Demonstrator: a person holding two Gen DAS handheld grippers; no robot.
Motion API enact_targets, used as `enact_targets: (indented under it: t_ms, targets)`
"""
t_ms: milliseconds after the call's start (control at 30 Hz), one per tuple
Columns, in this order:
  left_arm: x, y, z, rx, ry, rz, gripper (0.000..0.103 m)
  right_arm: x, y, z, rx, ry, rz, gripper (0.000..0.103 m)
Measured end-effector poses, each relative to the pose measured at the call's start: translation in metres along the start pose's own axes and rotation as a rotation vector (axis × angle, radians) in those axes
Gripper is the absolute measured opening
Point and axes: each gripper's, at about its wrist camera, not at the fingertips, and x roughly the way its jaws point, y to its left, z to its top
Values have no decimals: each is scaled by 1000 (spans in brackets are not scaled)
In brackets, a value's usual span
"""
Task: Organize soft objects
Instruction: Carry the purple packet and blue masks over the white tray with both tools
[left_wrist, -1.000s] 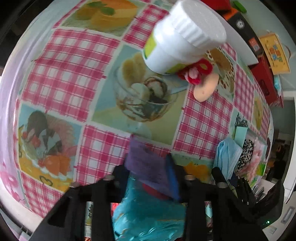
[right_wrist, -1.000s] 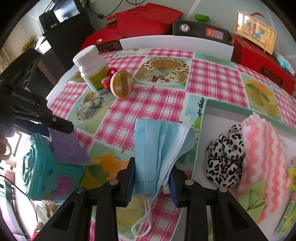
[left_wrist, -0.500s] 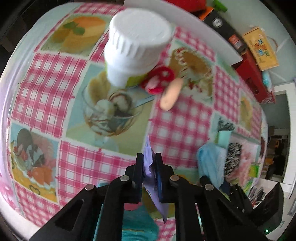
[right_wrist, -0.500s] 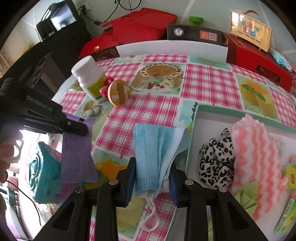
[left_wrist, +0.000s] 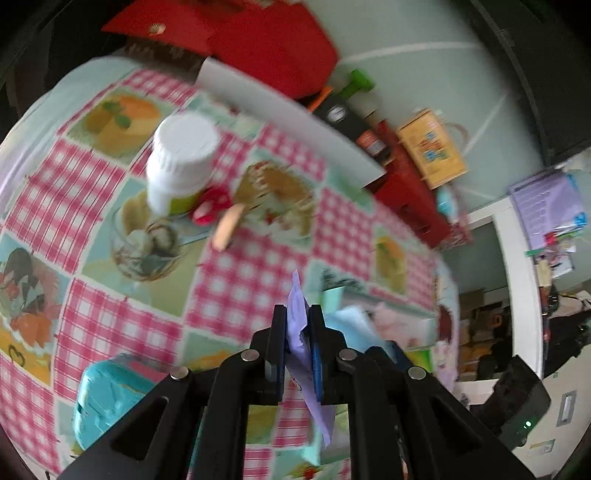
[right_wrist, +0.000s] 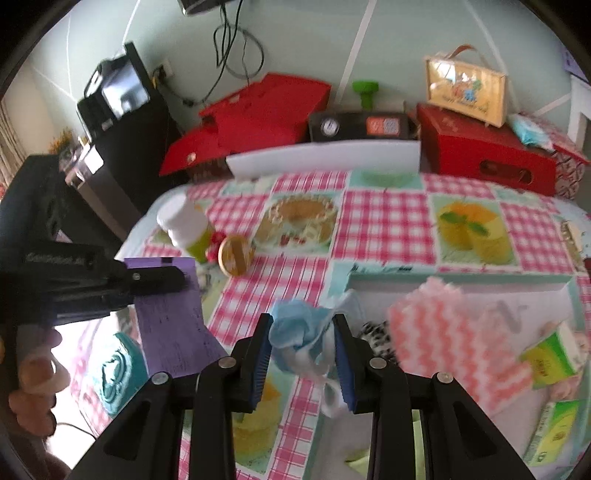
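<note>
Purple and thin, a flat cloth sheet (left_wrist: 300, 317) is pinched edge-on between the closed blue pads of the left gripper (left_wrist: 297, 325) in the left wrist view, its lower corner hanging limp below the fingers; a second ago the jaws stood wider over it as it lay on the teal box (left_wrist: 107, 395), which is now seen lower left of the gripper, apart from the sheet. Beyond the gripper, on the glossy pink-checked tablecloth (left_wrist: 236, 280), a white ribbed-cap bottle (left_wrist: 181, 162) is seen, with a red-and-white trinket (left_wrist: 208, 208) and a tan disc (left_wrist: 229, 227) just beside it. The frame is blurred. In the right wrist view, a crumpled pale-blue face mask (right_wrist: 301, 328) is clamped between the pads of the right gripper (right_wrist: 301, 347), its white ear loop dangling beneath; a second ago the mask lay flat on the cloth and is now lifted and bunched. To the right of that gripper, in the white tray (right_wrist: 458, 282), a fluffy pink zigzag cloth (right_wrist: 454, 332) and a leopard-print piece (right_wrist: 375, 332) are lying. To its left, the purple sheet is held hanging from the left gripper, above the teal box.
</note>
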Motion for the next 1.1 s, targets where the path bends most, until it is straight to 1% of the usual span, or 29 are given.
enact_targets:
  t_ms: [33,100,167,267,367,433,467,567,667,800,833,867,933,1100]
  targets:
    - [-7,-4,1,8,-19,-7,12,-7,-3,2,8,-19,1,28]
    - [-17,-13,-3,25,-58,-23,12,-18,-8,5,21,-50,-1,28]
    - [-23,-21,-8,34,-81,-63,12,-29,-14,8,33,-79,-3,28]
    - [-25,-30,-14,52,-91,-94,12,-42,-24,10,48,-108,-11,28]
    - [-23,-34,-17,64,-97,-98,12,-51,-36,12,70,-126,-22,28]
    - [-26,-30,-18,60,-113,-75,12,-49,-40,12,71,-110,-18,28]
    - [-26,-26,-16,53,-123,-50,12,-46,-40,11,70,-102,-22,28]
    - [-22,-10,-16,10,-124,-24,12,-32,-34,7,39,-42,-8,28]
    - [-21,4,-14,-24,-129,0,12,-19,-20,2,-18,-4,-5,28]
    - [-30,20,-11,-56,-162,39,12,1,-1,-7,-90,48,-3,29]
    - [-32,25,-10,-69,-169,45,12,4,2,-9,-100,57,-3,31]
    - [-34,28,-9,-77,-174,49,12,10,6,-12,-115,71,-3,34]
    - [-38,38,-8,-102,-184,47,12,17,12,-16,-141,93,2,37]
    - [-46,58,-7,-155,-202,40,12,37,25,-27,-193,142,7,38]
